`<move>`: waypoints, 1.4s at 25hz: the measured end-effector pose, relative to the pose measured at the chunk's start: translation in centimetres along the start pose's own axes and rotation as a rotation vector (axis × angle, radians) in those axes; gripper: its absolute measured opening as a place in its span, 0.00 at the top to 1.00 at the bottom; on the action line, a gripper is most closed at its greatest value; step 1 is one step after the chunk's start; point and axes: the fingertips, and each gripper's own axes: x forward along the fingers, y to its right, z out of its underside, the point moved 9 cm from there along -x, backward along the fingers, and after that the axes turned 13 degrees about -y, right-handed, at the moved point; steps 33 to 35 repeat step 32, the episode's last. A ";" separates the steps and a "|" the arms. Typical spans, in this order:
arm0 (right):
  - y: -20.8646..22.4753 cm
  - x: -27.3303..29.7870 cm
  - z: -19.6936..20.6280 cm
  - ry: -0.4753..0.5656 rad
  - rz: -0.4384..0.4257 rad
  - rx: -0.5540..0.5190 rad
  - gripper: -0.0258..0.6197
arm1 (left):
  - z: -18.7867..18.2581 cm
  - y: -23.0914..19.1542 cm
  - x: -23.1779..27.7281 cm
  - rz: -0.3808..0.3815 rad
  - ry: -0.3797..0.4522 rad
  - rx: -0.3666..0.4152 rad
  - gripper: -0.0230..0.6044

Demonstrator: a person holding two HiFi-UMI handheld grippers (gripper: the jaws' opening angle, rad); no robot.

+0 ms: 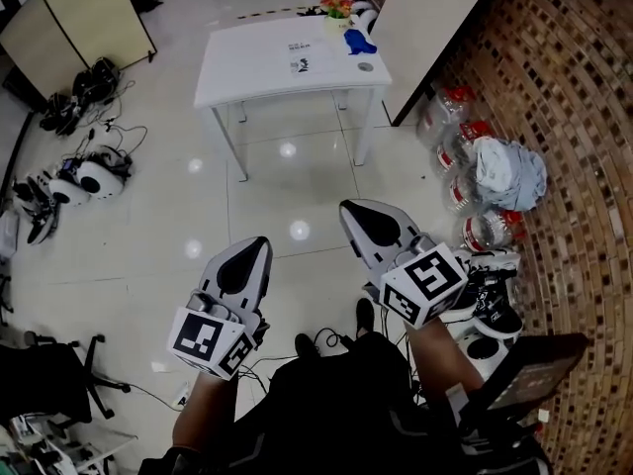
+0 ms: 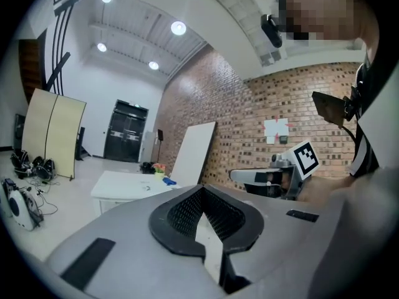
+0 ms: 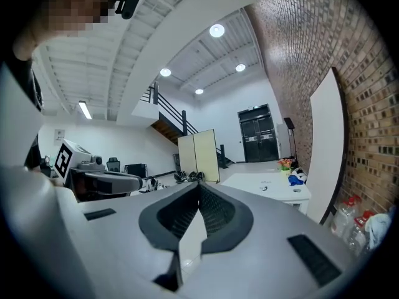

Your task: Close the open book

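Holding, left gripper (image 1: pixel 259 247): jaws together, nothing in them, level over the floor, well short of the table.
Table (image 1: pixel 247 79): white, far ahead.
Book: can't resolve it. A flat patch with dark print (image 1: pixel 303 64) on the tabletop may be it; open or closed unclear.
Right gripper (image 1: pixel 350 209): jaws together, empty.
Stage: fits a walk-up to an open book or a stand-off from a closed one.
Tip: confirm cover state up close before any contact, and mind the floor cables (image 1: pixel 326 342).

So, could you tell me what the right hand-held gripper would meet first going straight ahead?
Probably nothing close: open floor ahead, then likely the white table, though depth is unclear.
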 end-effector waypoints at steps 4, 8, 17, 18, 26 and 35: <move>-0.4 -3.3 1.0 0.005 0.019 0.027 0.96 | 0.4 2.5 -0.9 -0.005 0.004 0.008 0.97; -0.2 -6.0 1.5 -0.014 0.035 0.026 0.96 | 0.1 5.1 -0.4 -0.008 0.015 0.019 0.97; 1.8 -11.5 2.1 0.022 0.041 0.015 0.96 | -0.6 11.0 0.8 0.008 0.010 0.054 0.97; 1.9 -11.7 2.1 0.023 0.042 0.014 0.96 | -0.6 11.3 0.9 0.008 0.008 0.054 0.97; 2.1 -12.9 2.4 0.014 0.050 -0.005 0.96 | -0.4 12.9 1.0 0.019 -0.006 0.077 0.97; 1.7 -12.8 2.7 0.015 0.046 -0.011 0.96 | -0.3 12.3 0.6 -0.027 -0.005 0.061 0.97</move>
